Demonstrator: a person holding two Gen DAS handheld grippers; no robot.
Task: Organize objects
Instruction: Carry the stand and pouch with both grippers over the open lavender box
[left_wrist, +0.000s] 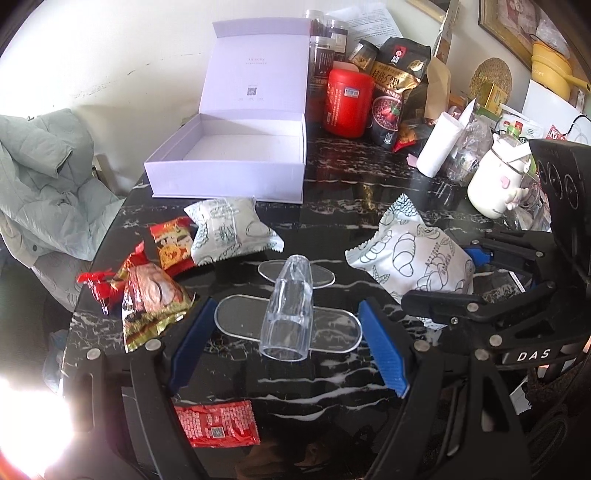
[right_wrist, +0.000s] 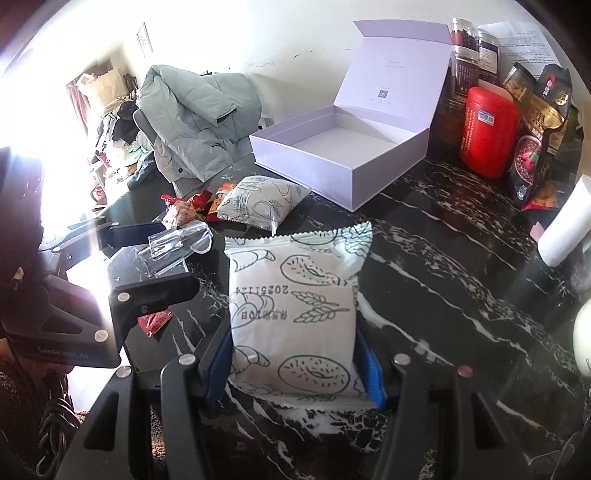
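Right gripper (right_wrist: 295, 365) jaws clamp white bread packet (right_wrist: 295, 314), short of open lavender box (right_wrist: 343, 162), presumably its destination. Left gripper (left_wrist: 288, 339) jaws open around clear plastic stand (left_wrist: 286, 314), untouched.

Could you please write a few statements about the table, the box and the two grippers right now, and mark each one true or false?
1. The lilac box stands open with nothing visible inside. True.
2. The right gripper is empty. False: it is closed on a white bread packet.
3. A clear plastic piece sits between the open fingers of the left gripper. True.
4. The red canister lies inside the box. False: it stands upright beside the box, on the table.
5. A second white bread packet lies in front of the box. True.
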